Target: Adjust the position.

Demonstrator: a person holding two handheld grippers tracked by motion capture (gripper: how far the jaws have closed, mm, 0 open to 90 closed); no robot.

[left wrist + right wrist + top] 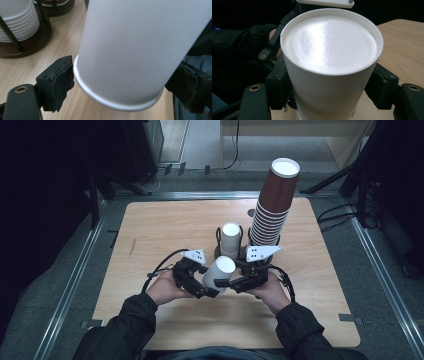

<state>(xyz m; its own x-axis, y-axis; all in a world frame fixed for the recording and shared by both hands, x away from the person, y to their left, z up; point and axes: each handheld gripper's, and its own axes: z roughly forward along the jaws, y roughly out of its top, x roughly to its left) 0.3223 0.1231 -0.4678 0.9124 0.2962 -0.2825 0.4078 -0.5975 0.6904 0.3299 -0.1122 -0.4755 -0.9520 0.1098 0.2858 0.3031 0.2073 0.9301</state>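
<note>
Over wood table (150, 225) both hand-held grippers—left (207, 287), right (231, 282)—clamp one tilted (base-up) white cup (219, 272).

High view overhead; gripper views close, sharing white cup (218, 272).

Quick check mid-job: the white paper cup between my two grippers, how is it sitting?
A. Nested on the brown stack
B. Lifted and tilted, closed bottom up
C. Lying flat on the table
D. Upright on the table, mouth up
B: the white paper cup hangs tilted between both grippers, closed bottom upward, rim lowest.
</note>
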